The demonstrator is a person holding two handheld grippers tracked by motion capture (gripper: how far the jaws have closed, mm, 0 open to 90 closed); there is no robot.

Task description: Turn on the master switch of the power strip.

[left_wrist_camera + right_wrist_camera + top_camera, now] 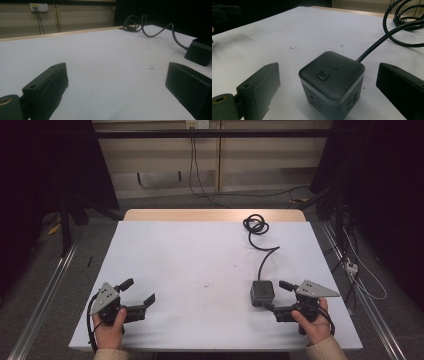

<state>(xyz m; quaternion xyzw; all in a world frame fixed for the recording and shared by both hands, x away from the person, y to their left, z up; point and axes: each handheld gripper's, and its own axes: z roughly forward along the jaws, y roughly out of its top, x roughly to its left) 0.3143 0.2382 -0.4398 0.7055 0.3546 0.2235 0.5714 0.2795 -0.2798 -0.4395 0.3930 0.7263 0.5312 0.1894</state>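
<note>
Between right tool [329, 82] tips, upright cube socket [332, 82]

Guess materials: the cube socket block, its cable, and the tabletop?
Cube socket block: looks like moulded plastic, matte dark grey top with soft sheen, paler band under the lid. Cable: black, likely rubber or PVC sheath, since it coils and bends freely. Tabletop: smooth matte white, perhaps laminate or a sheet; a wood-coloured edge shows at the far side.

Bare table [200, 255] lies open; only socket cube [262, 292] and its cable [260, 237] obstruct.
</note>
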